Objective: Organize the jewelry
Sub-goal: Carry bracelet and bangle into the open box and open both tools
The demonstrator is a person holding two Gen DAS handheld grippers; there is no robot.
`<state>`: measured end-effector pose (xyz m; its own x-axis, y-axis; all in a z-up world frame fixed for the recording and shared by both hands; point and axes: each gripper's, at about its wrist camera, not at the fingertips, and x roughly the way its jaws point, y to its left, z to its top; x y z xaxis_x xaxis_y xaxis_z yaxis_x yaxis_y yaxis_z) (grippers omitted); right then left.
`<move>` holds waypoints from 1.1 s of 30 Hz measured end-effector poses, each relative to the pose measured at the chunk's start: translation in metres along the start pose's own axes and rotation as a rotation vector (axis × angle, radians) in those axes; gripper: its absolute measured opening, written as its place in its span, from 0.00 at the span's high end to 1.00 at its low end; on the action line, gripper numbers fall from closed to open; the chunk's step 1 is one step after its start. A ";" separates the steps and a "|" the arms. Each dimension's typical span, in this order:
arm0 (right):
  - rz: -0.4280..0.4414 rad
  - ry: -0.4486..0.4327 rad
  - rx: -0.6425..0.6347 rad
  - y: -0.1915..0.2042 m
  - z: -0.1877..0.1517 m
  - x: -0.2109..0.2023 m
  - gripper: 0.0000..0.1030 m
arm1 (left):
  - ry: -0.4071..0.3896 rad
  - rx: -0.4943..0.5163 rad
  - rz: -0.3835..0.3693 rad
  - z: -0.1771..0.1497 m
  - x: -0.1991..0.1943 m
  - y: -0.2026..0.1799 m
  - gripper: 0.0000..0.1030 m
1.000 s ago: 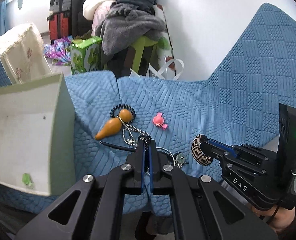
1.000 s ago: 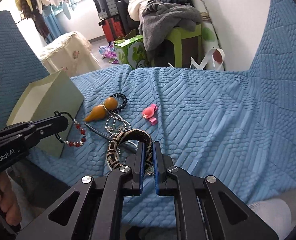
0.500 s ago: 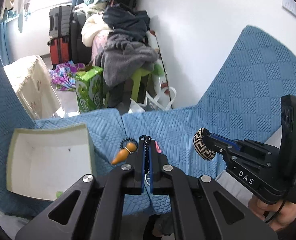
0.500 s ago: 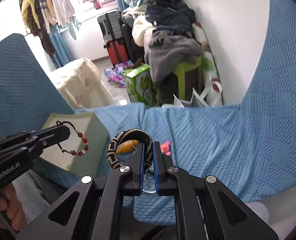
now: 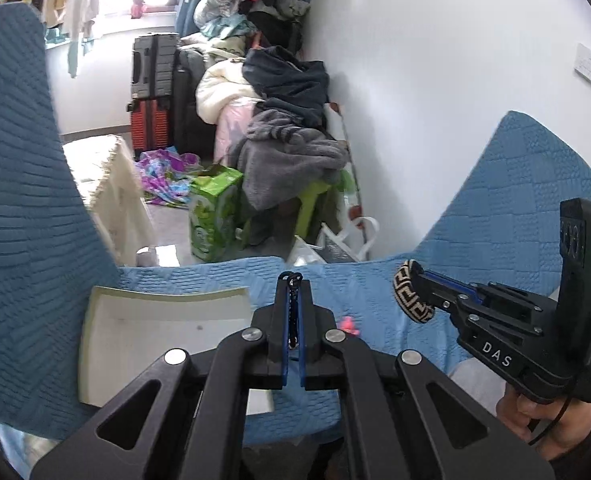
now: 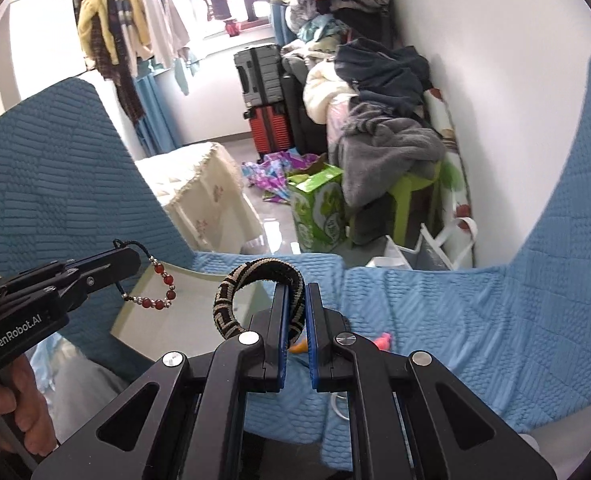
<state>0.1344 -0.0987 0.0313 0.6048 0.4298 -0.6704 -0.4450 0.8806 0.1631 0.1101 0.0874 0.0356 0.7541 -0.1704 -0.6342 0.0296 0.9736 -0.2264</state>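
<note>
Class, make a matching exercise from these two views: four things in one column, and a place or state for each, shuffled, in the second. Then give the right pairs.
Things
1. Red bead bracelet
2. Patterned bangle
3. Pink clip
4. Box

Places or states
A. Lies on the blue cover
B. Clamped in the right hand-held gripper
C. Open, standing on the blue cover
D. Dangles from the left hand-held gripper

Pairs: 1-D, 2-B, 3-A, 4-C

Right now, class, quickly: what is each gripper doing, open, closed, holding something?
Left gripper: closed on the red bead bracelet.
Right gripper: closed on the woven patterned bangle.
</note>
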 end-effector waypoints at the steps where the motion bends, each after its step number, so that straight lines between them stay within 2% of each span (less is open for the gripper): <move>1: 0.004 0.001 -0.005 0.006 0.000 0.004 0.94 | -0.003 -0.004 0.007 0.000 -0.001 0.010 0.98; 9: 0.045 0.037 -0.033 0.048 -0.004 0.050 0.94 | 0.009 -0.048 0.042 -0.017 0.009 0.063 0.98; 17: 0.072 0.112 -0.066 0.084 -0.021 0.111 0.93 | 0.055 -0.105 0.072 -0.039 0.045 0.104 0.98; 27: 0.068 0.220 -0.099 0.102 -0.034 0.178 0.93 | 0.122 -0.218 0.103 -0.058 0.076 0.144 0.98; 33: 0.058 0.261 -0.118 0.106 -0.040 0.200 0.93 | 0.133 -0.252 0.130 -0.060 0.085 0.157 0.98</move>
<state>0.1818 0.0730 -0.1143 0.3931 0.3992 -0.8284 -0.5567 0.8203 0.1311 0.1392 0.2168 -0.0983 0.6476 -0.0814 -0.7576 -0.2378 0.9230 -0.3025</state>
